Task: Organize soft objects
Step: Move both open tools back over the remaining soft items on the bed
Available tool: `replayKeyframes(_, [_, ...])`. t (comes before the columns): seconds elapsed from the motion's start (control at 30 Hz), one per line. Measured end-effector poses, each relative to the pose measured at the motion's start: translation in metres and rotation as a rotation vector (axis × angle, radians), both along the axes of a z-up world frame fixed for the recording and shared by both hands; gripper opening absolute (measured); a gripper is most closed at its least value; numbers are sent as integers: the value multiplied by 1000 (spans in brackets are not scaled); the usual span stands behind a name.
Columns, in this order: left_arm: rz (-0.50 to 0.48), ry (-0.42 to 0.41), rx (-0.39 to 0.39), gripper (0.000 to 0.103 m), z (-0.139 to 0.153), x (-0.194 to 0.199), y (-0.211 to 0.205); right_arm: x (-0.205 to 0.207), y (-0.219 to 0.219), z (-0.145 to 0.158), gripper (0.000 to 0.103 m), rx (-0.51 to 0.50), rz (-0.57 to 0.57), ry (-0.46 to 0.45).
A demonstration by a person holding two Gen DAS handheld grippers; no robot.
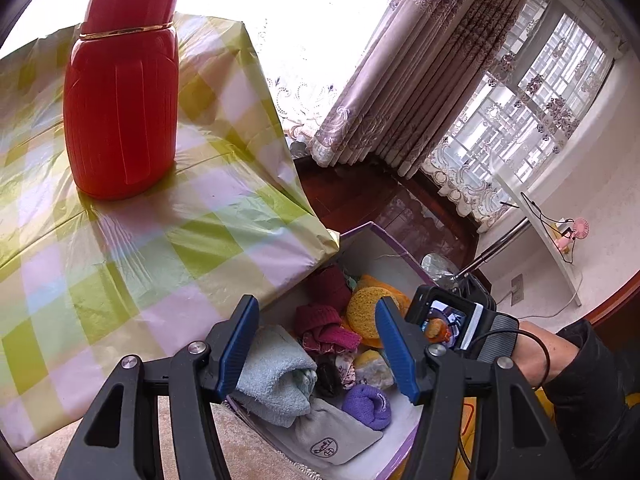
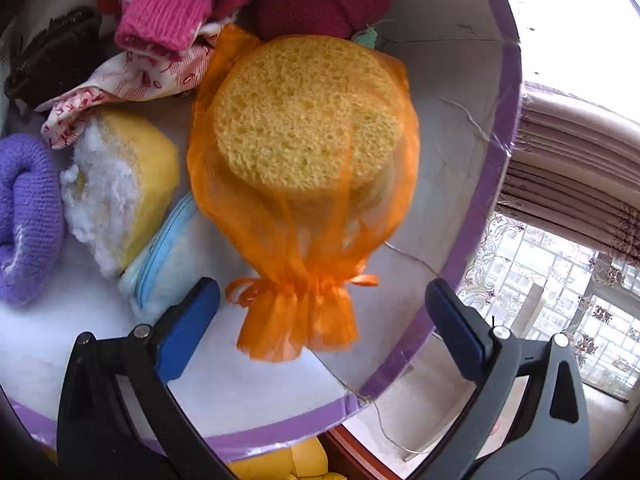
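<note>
A white box with a purple rim holds several soft things. An orange mesh bag of yellow sponges lies in it against the right wall. My right gripper is open wide, its fingers on either side of the bag's tied end without touching it. Beside the bag lie a yellow sponge with white fluff, a blue zip pouch, a purple knit roll and pink knitwear. My left gripper hangs open and empty above the box, over a pale blue towel.
A red flask stands on a table under a green checked cloth, left of the box. Curtains and a window fill the back. A person's dark sleeve is at the right. A grey pouch lies in the box's near corner.
</note>
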State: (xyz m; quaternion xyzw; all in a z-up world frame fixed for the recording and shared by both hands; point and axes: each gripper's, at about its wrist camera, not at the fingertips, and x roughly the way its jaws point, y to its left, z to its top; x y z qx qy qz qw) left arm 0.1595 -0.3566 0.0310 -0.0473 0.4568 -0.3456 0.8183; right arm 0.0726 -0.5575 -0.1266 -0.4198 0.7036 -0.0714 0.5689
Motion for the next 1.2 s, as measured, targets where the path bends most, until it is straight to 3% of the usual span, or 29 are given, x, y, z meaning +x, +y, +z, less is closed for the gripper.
replayKeyframes(0.17, [48,-26,-12,61,6,3,24,-27,6,56,102,151,-98,-131])
replayKeyframes(0.47, [263,-52,-26,61,9,18,115,-20,99,123,102,568,-67,-323])
replayKeyframes(0.67, [476,-67,-28,62,7,26,203,30,170,129,102,694,8,-434])
replayKeyframes(0.87, [670,-70,-17,61,5,32,291,66,241,143,102,818,87,-473])
replayKeyframes(1.2, [861,-98,-38,62,15,67,399,154,323,171,102,948,105,-565])
